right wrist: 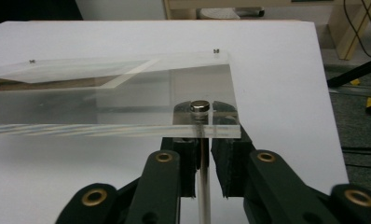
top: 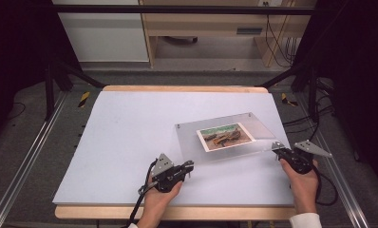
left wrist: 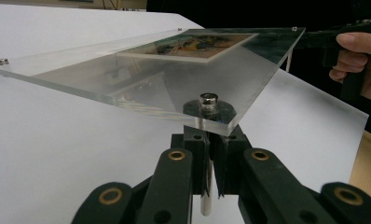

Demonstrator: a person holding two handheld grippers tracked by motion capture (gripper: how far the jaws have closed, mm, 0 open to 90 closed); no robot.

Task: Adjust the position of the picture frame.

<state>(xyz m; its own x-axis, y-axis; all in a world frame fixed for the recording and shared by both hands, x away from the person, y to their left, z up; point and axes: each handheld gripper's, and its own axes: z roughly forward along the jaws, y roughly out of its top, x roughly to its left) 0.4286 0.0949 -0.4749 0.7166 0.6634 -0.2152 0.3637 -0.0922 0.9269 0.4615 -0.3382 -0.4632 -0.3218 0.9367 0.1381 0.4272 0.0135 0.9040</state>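
Clear acrylic photo frame [top: 225,135], near tabletop [top: 130,137] right edge, each near-corner post gripped by left claw [top: 189,167] and right claw [top: 276,148].

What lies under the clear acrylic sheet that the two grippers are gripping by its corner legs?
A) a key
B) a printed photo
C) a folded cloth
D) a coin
B: a white-bordered printed photo shows through the acrylic sheet, held by left gripper and right gripper.

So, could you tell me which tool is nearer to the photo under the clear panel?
Left. The left tool grips the panel's near-left corner post; the right tool grips the near-right one, farther from the photo.
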